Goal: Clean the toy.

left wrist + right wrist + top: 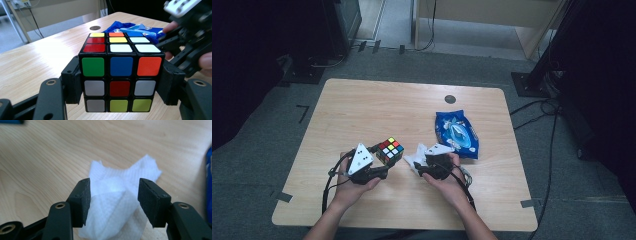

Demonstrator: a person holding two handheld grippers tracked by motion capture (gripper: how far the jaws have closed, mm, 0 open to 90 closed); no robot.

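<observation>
The wooden tabletop carries everything, its rounded corners and a small dark round cap near the far edge seen from the high view. Right of centre lies a blue wipes packet, flat on the wood and just beyond the right hand. The left tool sits in the person's left hand near the front of the tabletop, and its two black jaws are clenched on the puzzle cube, pads pressed against the cube's left and right sides; in the left gripper view the cube faces the camera with a green, blue and orange top row, and it is lifted clear of the wood. The right tool is beside it, close to the cube but apart from it. Its jaws stand released on either side of a crumpled white tissue that lies on the tabletop, between the cube and the packet; the tissue bulges up between the pads, but whether either pad touches it I cannot tell.
</observation>
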